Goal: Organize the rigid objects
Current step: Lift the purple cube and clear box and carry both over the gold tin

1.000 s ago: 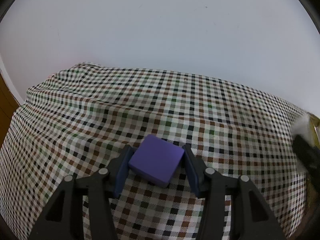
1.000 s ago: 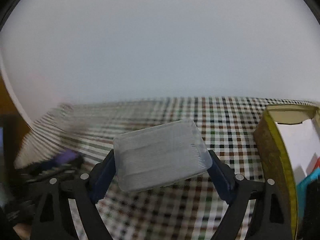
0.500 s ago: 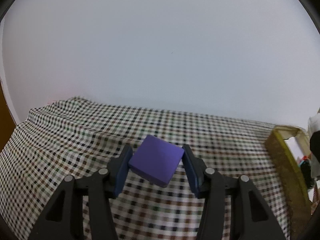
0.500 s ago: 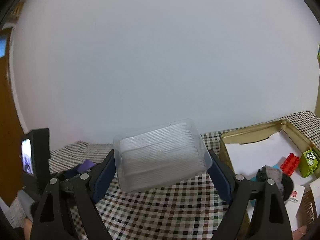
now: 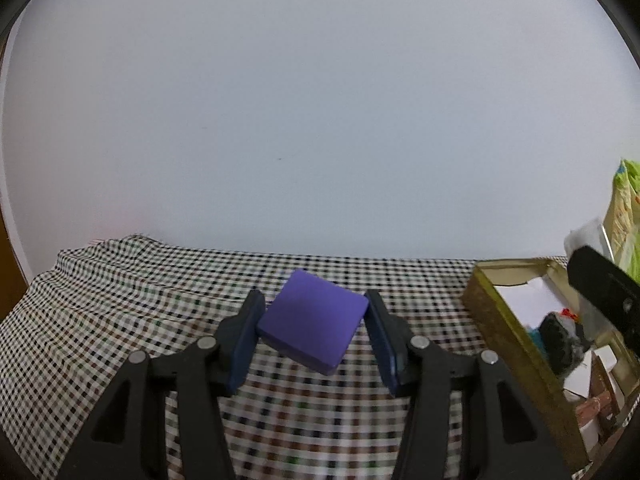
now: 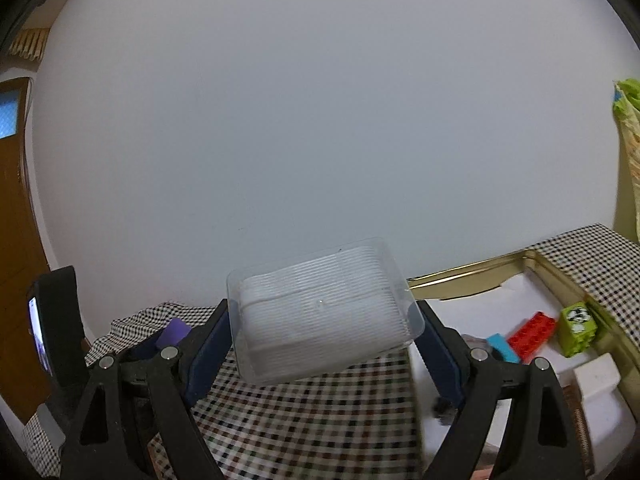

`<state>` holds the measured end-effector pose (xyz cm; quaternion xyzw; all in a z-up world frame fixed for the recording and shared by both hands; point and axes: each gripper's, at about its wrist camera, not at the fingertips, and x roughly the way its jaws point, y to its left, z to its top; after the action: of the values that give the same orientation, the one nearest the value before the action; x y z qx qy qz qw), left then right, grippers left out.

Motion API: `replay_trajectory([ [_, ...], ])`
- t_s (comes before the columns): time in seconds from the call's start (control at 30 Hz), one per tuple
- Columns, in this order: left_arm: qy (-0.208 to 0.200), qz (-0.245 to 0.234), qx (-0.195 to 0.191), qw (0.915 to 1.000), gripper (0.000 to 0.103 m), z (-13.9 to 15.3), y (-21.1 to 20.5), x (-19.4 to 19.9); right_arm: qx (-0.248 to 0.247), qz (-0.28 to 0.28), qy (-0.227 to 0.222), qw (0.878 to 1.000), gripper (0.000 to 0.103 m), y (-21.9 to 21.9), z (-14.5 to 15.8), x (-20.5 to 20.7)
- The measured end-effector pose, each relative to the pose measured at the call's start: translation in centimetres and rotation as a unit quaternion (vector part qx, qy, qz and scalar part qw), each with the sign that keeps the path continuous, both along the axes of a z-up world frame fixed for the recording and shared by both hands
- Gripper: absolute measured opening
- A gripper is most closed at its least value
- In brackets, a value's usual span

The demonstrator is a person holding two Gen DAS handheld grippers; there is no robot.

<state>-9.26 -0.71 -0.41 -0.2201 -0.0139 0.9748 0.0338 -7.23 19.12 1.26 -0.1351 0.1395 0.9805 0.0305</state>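
Checked tablecloth (image 5: 120, 300), white wall (image 5: 320, 100), brown door (image 6: 16, 240)

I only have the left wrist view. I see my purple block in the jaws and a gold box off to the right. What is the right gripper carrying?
Observer: The right gripper is shut on a clear plastic box, ribbed, held above the checked cloth.
Operator: What is inside the gold box?
Observer: On its white lining lie a red brick, a light blue brick and a green block, side by side.
Operator: Anything to my left that I cannot see?
Observer: A brown door stands at the left edge of the right wrist view.
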Motion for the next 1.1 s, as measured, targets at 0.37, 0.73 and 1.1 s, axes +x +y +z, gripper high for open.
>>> replay_trajectory([
  [0.37, -0.001, -0.020, 0.006, 0.9998, 0.051, 0.7, 3.9, 1.5, 0.013, -0.026, 0.007, 1.000, 0.088, 3.8, -0.1, 2.3],
  [0.73, 0.009, -0.049, 0.005, 0.9987, 0.051, 1.6, 7.9, 2.5, 0.014, -0.053, 0.013, 0.998, 0.088, 8.1, -0.2, 3.9],
  [1.1, 0.019, -0.090, 0.009, 0.9957, 0.051, 2.8, 11.9, 3.5, 0.002, -0.113, 0.012, 0.993, 0.088, 14.7, -0.8, 4.9],
])
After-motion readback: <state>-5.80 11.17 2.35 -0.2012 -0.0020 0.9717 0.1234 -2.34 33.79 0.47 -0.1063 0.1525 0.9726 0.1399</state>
